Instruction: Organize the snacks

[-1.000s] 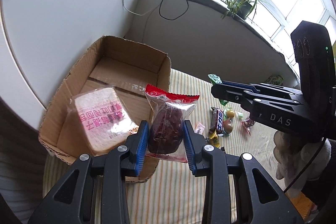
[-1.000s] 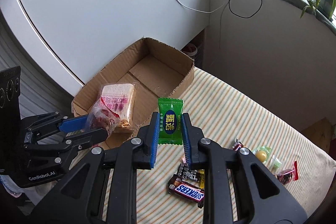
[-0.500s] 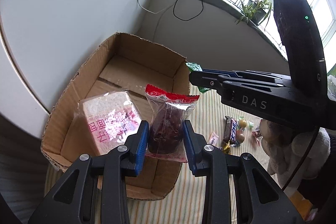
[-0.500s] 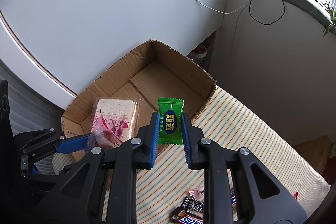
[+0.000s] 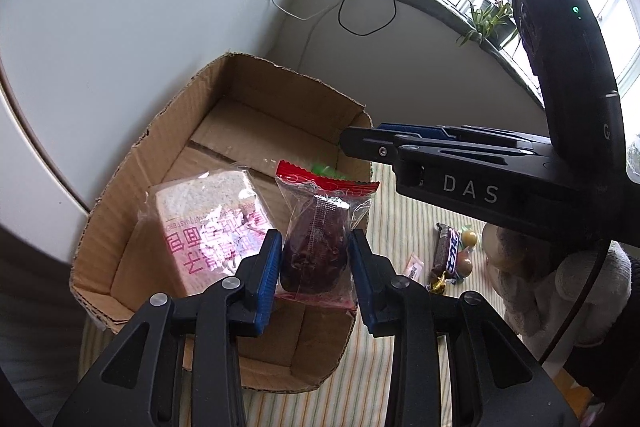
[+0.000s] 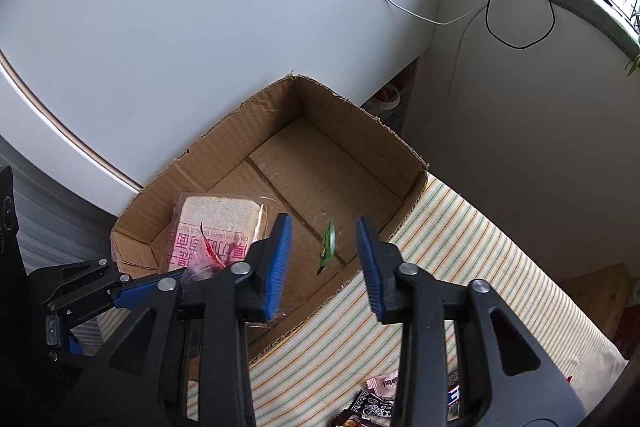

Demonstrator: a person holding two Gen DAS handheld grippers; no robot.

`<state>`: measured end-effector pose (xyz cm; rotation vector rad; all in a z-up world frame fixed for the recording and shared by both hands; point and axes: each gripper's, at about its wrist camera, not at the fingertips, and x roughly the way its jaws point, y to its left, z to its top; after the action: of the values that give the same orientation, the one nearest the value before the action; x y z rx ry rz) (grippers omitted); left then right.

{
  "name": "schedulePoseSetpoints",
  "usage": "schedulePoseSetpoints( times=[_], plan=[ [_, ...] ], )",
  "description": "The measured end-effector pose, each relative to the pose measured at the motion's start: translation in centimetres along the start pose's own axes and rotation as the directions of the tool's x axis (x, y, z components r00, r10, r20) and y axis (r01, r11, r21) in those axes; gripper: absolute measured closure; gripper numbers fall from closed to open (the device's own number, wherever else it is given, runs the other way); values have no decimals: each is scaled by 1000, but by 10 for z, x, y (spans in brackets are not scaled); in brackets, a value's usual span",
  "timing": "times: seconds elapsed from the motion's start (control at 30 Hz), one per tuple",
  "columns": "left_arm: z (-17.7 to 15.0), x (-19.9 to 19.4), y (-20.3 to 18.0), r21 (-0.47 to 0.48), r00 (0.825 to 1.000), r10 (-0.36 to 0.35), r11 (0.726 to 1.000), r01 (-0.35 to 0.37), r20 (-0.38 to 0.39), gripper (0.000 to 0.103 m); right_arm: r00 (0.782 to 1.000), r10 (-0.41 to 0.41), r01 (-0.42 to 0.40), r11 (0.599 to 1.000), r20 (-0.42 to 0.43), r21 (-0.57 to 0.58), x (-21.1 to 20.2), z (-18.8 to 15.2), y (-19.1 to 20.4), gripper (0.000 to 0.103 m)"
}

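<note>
An open cardboard box (image 5: 132,187) holds a wrapped slice of bread (image 5: 208,219). My left gripper (image 5: 314,251) hangs over the box's near end. It is shut on a dark red snack in a clear packet with a red top (image 5: 320,215), and its jaws are just starting to ease open with the pads still on the wrapper. My right gripper (image 6: 323,227) is over the box (image 6: 360,131) with its jaws opening. A green candy (image 6: 328,241) falls edge-on between them, touching neither pad. The bread (image 6: 220,215) lies below to the left.
The box sits on a striped cloth (image 5: 400,227) against a white wall. Loose snacks lie on the cloth to the right, among them a chocolate bar (image 5: 446,255) and round candies (image 5: 468,239). A fuzzy light sleeve (image 5: 560,279) holds the right gripper. Cables hang from the windowsill.
The right jaws have opened and let go of the green candy, which now tumbles toward the box floor. Both grippers came further over the box. The left still holds the red packet.
</note>
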<state>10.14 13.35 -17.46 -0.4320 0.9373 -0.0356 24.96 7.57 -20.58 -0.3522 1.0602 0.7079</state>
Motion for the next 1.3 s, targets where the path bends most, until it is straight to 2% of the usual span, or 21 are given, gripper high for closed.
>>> schedulePoseSetpoints(
  times=[0.2,0.3,0.8,1.03,1.3],
  plan=[
    [-1,-1,-2,5,1000,6,1000,-6,0,65,1000,-21,21,1000,10,21,-10,-1,-6,51],
    [-1,-2,-4,7,1000,10,1000,-10,-1,54,1000,-23,22,999,18,29,-17,-4,-9,46],
    [-7,-20,-15,27,999,11,1000,-12,37,54,996,-46,37,992,73,122,-72,-37,-50,46],
    [-14,-24,-30,51,999,-16,999,14,30,54,994,-62,44,981,93,188,-100,-66,-77,46],
    [-28,-21,-52,93,999,-54,994,54,-2,54,987,-126,87,940,98,331,-136,-124,-123,46]
  ],
)
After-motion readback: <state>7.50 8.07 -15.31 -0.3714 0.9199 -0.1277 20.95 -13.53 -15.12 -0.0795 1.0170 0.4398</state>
